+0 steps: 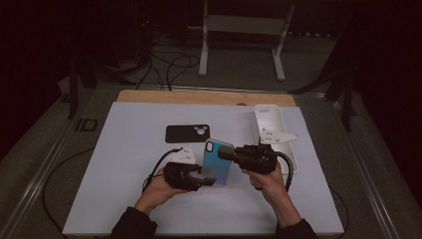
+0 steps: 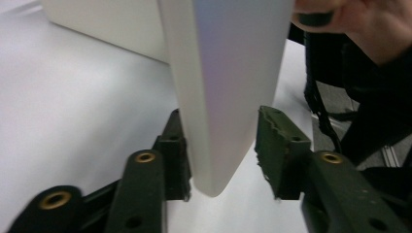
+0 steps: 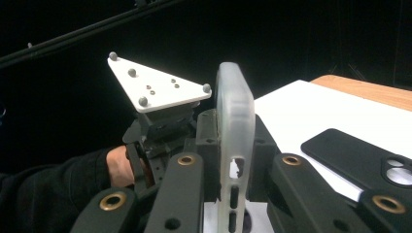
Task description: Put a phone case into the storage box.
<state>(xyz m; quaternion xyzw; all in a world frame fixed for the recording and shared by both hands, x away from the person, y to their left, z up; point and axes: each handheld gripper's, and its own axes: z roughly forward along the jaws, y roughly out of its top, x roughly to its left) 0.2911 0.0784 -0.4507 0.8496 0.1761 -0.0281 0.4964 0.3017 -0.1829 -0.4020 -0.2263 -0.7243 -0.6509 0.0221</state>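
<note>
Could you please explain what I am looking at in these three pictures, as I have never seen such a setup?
A person sits at a white table with a hand-held tool in each hand; each tool ends in two black jaws that pinch things. One picture looks down from above. The other two come from small cameras riding on the tools, looking along their jaws.

Between the tools stands a blue phone case. The right gripper is shut on its upper edge; its own view shows the jaws pressed on the case's translucent rim. The left gripper is at the lower end, and its view shows the jaws open on either side of the case, one close, the other clearly apart.

On the table lie a black case and a white tray.
</note>
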